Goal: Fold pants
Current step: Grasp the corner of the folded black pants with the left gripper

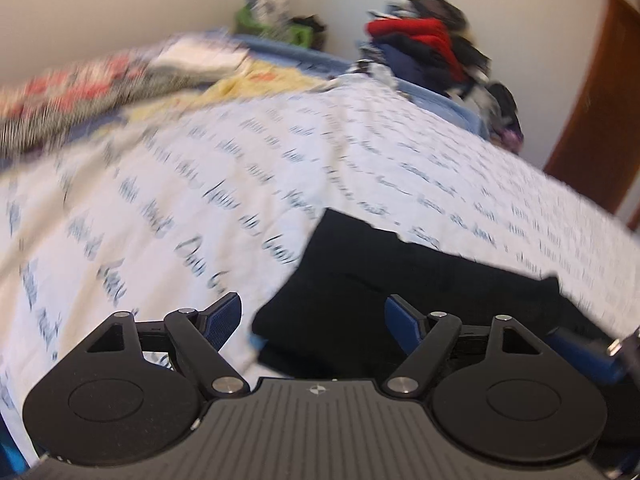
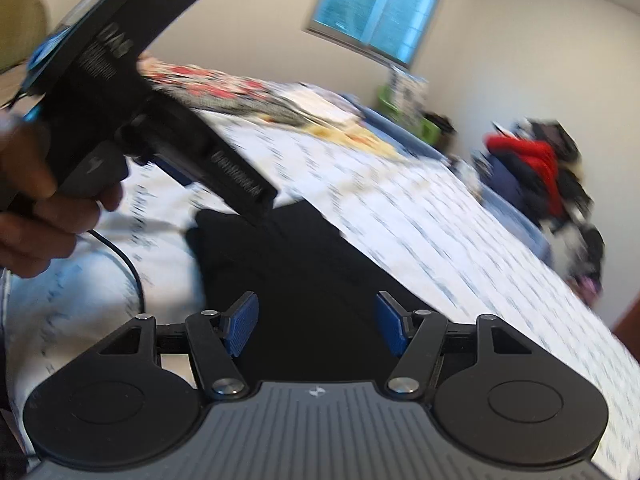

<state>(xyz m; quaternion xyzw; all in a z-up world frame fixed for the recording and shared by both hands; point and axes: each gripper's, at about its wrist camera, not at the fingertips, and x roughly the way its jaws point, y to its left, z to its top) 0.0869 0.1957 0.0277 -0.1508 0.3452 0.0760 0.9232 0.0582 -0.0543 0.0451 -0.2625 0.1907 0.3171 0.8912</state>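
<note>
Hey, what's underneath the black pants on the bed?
The black pants lie folded on a white bedspread printed with dark script, which shows on all visible sides. Whatever lies directly beneath the fabric, or between its folded layers, is covered.

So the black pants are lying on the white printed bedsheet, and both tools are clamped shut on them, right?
Not quite. The black pants do lie on the white printed bedsheet, but both tools are open and holding nothing: each wrist view shows the left tool and right tool with blue pads apart.
</note>
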